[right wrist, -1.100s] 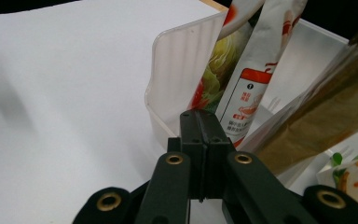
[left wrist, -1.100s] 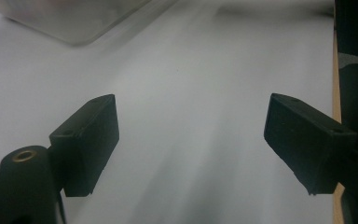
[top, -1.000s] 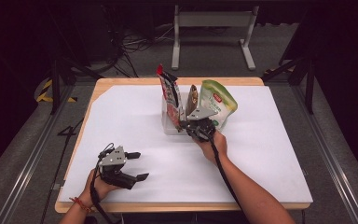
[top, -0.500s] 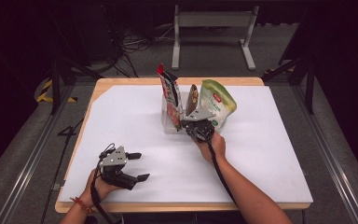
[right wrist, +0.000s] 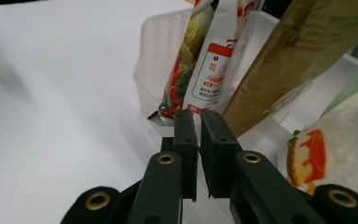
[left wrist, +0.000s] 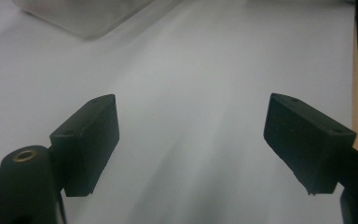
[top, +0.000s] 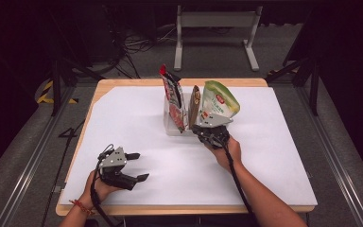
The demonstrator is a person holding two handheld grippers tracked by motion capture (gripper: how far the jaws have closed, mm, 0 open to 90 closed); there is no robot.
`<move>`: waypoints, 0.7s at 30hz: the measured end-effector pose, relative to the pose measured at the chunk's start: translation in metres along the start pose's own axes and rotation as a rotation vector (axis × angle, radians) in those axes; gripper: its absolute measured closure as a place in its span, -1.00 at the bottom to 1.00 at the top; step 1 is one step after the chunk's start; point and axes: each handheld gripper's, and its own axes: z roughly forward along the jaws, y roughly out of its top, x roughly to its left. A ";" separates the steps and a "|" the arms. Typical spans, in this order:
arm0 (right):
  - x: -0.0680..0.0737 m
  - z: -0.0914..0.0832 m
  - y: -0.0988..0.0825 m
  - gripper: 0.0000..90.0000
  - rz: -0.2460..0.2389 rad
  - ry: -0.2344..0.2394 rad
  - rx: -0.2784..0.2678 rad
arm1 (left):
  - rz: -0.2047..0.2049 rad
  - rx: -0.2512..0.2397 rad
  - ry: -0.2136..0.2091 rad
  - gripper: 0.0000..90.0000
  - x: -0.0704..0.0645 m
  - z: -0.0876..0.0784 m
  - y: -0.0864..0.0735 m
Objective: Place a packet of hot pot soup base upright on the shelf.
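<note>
The white-covered wooden table [top: 137, 113] carries all items, and both forearms enter from its near edge. The right forearm extends diagonally toward the table centre; the right hand [top: 227, 150] holds the right gripper [top: 207, 133] with its jaws pointed at the near wall of the clear rectangular plastic bin [top: 170, 124], which stands near the middle of the table. In the right gripper view, the right gripper [right wrist: 199, 122] shows its two black jaws nearly together, separated by a narrow slit, with nothing between them; the jaws have just been opening slightly. The jaw tips sit just beside the bin wall [right wrist: 154, 60], in front of the lower edges of the pouches. The left hand [top: 101, 185] rests near the front left corner of the table and holds the left gripper [top: 137, 166] level, jaws pointing to the right across the surface. In the left gripper view, the left gripper [left wrist: 191, 140] has its jaws set wide apart and empty, with bare white surface between them. The bin holds three upright pouches: the pale green stand-up pouch with a red label [top: 220, 101] at the right, leaning outward; the red and white printed packet [top: 172, 97] at the left, standing tallest; and the slim brown packet [top: 195, 105] between them.
</note>
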 end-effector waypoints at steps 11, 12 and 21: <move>-0.020 -0.060 -0.017 0.66 0.008 0.004 -0.047 | -0.007 0.003 0.023 -0.57 0.001 -0.001 0.001; -0.019 -0.065 -0.020 0.63 -0.004 0.005 -0.046 | -0.005 0.004 0.025 -0.57 0.001 -0.001 0.001; -0.019 -0.088 -0.039 0.45 -0.047 0.011 -0.031 | -0.004 0.009 0.043 -0.57 0.001 -0.003 -0.001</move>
